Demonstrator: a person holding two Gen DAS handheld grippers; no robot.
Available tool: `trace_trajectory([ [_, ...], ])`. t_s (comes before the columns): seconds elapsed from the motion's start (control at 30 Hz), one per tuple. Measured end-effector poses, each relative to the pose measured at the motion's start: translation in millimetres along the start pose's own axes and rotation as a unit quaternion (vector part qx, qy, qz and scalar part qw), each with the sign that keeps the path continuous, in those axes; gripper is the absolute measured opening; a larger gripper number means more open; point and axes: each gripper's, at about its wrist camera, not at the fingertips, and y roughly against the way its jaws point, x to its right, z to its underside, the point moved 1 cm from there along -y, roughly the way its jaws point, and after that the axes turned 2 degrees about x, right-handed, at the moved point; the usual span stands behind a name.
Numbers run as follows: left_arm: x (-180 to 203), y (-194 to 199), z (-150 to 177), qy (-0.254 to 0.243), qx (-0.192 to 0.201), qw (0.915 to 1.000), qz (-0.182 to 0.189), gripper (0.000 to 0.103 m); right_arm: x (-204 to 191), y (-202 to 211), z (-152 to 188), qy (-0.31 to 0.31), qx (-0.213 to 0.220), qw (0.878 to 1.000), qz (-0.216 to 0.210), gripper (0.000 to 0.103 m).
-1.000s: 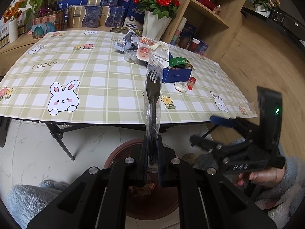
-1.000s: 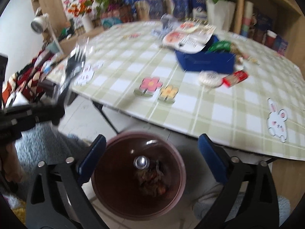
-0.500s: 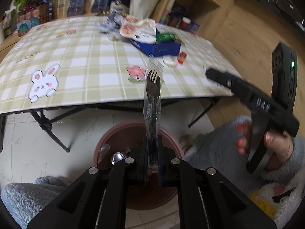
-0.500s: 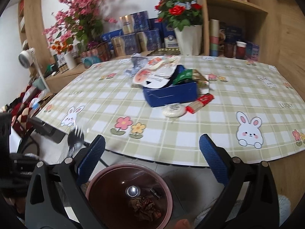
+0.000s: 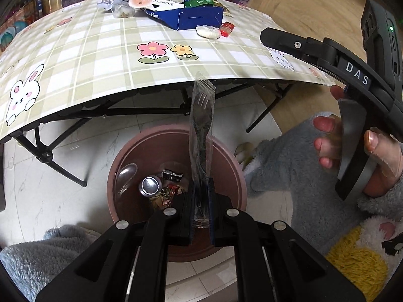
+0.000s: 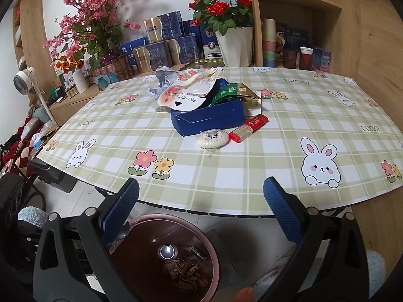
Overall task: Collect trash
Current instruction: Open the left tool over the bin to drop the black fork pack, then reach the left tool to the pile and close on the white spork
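My left gripper (image 5: 201, 201) is shut on a black plastic fork in a clear wrapper (image 5: 201, 125) and holds it upright over the brown trash bin (image 5: 121, 166), which holds a can and scraps. The bin also shows in the right wrist view (image 6: 214, 251). My right gripper (image 6: 201, 198) is open and empty, above the bin at the table's front edge; its body shows in the left wrist view (image 5: 327, 55). On the table lie a blue box (image 6: 209, 118), a white round packet (image 6: 212, 139), a red packet (image 6: 248, 125) and several wrappers (image 6: 181, 95).
The checked table (image 6: 252, 176) stands on folding black legs (image 5: 45, 156) beside the bin. Flower vases, boxes (image 6: 161, 40) and wooden shelves (image 6: 299, 2) stand behind it. My grey fleece sleeves (image 5: 277, 166) are around the bin.
The left gripper has dropped and tilted down with the fork, from table height to over the bin. The right gripper has swung up from the bin to face the table.
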Motion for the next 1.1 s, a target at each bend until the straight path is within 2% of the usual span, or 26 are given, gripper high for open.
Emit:
trace_trajectory([
  [0.03,-1.3,0.3,0.5,0.001,0.0,1.0,0.0,0.01,0.6,-0.5,-0.4,0.0,0.0,1.0,0.001,0.097],
  [0.13,-6.3,1.1,0.5,0.013,0.003,0.9999,-0.001,0.024,2.2,-1.5,-0.6,-0.004,-0.003,1.0,0.004,0.097],
  [0.2,-10.4,3.3,-1.0,0.026,0.009,0.9996,0.0,0.048,2.5,-1.6,-0.2,-0.005,-0.004,1.0,0.005,0.097],
  [0.23,-11.9,5.4,-2.2,0.032,0.014,0.9994,0.0,0.053,2.5,-1.5,-0.2,-0.004,-0.004,1.0,0.006,0.097],
  [0.3,-19.8,13.1,-4.4,0.055,0.035,0.9979,-0.002,0.068,2.2,-1.5,-0.3,-0.003,-0.005,1.0,0.007,0.097],
  [0.4,-33.4,29.1,-7.3,0.096,0.08,0.9921,-0.012,0.081,1.7,-1.5,-0.6,0.0,-0.004,1.0,0.009,0.097],
  [0.5,-46.5,48.8,-8.7,0.131,0.133,0.982,-0.029,0.093,2.0,-1.7,-0.9,-0.002,-0.005,1.0,0.012,0.097],
  [0.67,-59.0,75.7,-11.1,0.164,0.202,0.9626,-0.075,0.097,2.5,-2.5,-1.1,-0.004,-0.006,1.0,0.012,0.097],
  [0.77,-62.7,83.0,-13.0,0.166,0.218,0.9566,-0.099,0.097,2.1,-3.6,-0.8,-0.007,-0.008,1.0,0.009,0.097],
  [1.1,-67.8,83.0,-14.2,0.159,0.211,0.9554,-0.132,0.097,2.3,-10.0,1.1,-0.021,-0.03,0.999,-0.014,0.097],
])
